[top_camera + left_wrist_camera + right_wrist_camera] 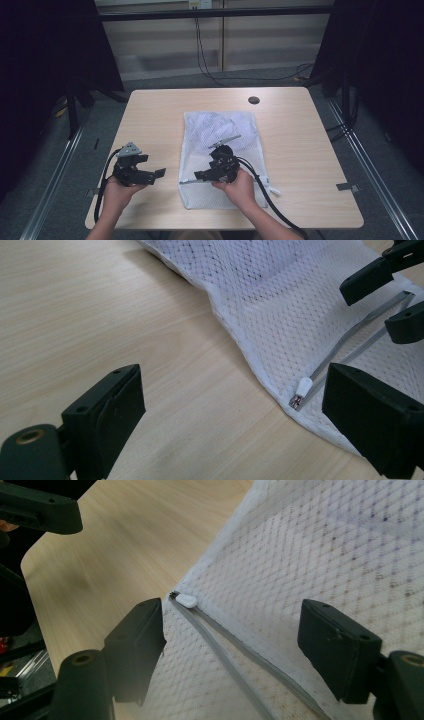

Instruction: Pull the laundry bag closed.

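Both claws — left claw, right claw — gape over pale wood table, dark curtained room.

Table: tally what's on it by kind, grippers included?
Mesh bag: 1
Zipper pull: 1
Grippers: 2, left gripper, right gripper
Total: 4

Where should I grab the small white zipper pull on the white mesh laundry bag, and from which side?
Grip the small white zipper pull across its flat faces, probably coming from over the white mesh laundry bag along the grey zipper. It lies flat at the zipper's end by the bag's edge, pointing off the bag. The right gripper already straddles that line, jaws open.
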`<state>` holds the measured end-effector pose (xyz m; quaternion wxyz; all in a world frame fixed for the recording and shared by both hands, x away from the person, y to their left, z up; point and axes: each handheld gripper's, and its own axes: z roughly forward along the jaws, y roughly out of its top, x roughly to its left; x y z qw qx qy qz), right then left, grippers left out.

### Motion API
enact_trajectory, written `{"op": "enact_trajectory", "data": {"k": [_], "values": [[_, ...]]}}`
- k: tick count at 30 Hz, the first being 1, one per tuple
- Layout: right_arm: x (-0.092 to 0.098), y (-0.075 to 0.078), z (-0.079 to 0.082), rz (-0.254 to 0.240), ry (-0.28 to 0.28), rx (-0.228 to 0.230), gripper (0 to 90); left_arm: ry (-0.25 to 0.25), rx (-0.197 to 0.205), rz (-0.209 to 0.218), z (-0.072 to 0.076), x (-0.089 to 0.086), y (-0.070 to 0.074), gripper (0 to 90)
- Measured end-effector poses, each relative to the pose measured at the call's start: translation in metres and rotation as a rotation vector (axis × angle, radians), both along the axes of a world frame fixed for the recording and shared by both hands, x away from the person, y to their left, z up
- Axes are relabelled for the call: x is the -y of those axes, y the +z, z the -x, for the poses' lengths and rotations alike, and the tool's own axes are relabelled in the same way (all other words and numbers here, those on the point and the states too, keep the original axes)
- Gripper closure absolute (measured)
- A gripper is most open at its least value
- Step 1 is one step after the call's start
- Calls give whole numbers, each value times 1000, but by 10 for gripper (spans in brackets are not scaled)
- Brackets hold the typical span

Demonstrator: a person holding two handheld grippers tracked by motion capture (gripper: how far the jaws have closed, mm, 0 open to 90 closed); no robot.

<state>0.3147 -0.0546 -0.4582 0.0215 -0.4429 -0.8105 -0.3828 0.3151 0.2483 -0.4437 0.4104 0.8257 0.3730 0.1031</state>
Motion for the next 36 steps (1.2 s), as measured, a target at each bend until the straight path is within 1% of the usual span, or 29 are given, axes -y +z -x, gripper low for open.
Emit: {"op": "enact_trajectory", "data": {"k": [2, 3, 5, 6, 7, 8, 9, 10, 11, 13, 15, 16, 19, 21, 22, 26, 28, 29, 30, 32, 33, 34, 36], "values": [[-4, -2, -1, 9, 17, 4, 278, 1, -5, 0, 1, -1, 0, 98], [-5, -2, -1, 15, 14, 1, 280, 0, -3, 0, 2, -1, 0, 98], [-7, -2, -2, 8, 21, 9, 295, -2, -3, -2, 2, -2, 0, 99], [-8, -2, -2, 10, 22, 9, 299, 7, -3, -4, 3, -2, 0, 99], [-9, -2, -2, 8, 24, 7, 307, 4, -7, -3, 4, -2, 0, 99], [-10, -3, -2, 5, 29, 12, 326, 7, -7, -2, 4, -2, 0, 100], [-11, -3, -2, 17, 32, 11, 338, 4, -7, -3, 4, -3, 0, 100], [-12, -3, -2, 15, 38, 21, 343, 4, -7, -5, 5, -3, 0, 100], [-14, -3, -2, 9, 39, 12, 352, 8, -7, -6, 5, -3, 0, 100], [-16, -5, -2, 10, 45, 15, 353, 7, -7, -3, 6, -4, 0, 101], [-18, -7, -3, -2, 44, 12, 357, 5, -6, -5, 6, -4, 0, 101], [-19, -7, -3, -1, 45, 2, 374, 5, -6, -6, 6, -4, 0, 101], [-22, -8, -3, 2, 50, 12, 409, 7, -10, -12, 8, -4, -1, 102], [-23, -9, -3, 4, 48, 14, 409, 6, -18, -8, 8, -5, -3, 102], [-23, -10, -4, -2, 50, 15, 409, 2, -18, -13, 8, -6, -3, 103], [-25, -11, -5, -10, 37, -9, 410, 9, -16, -17, 10, -6, -2, 104], [-26, -13, -6, -14, 41, -7, 416, 8, -14, -16, 10, -6, -2, 104], [-27, -13, -6, -8, 40, -13, 422, 10, -15, -14, 10, -6, -3, 104], [-27, -13, -6, -16, 41, -14, 428, 4, -16, -18, 10, -6, -3, 104], [-28, -14, -6, -17, 40, -18, 436, 5, -17, -21, 11, -5, -3, 105], [-29, -15, -7, -18, 41, -13, 441, 3, -17, -22, 11, -5, -3, 105], [-30, -15, -6, -21, 38, -29, 462, 2, -18, -22, 11, -5, -3, 105], [-31, -16, -7, -21, 50, -27, 487, 0, -20, -24, 11, -6, -4, 106]]}}
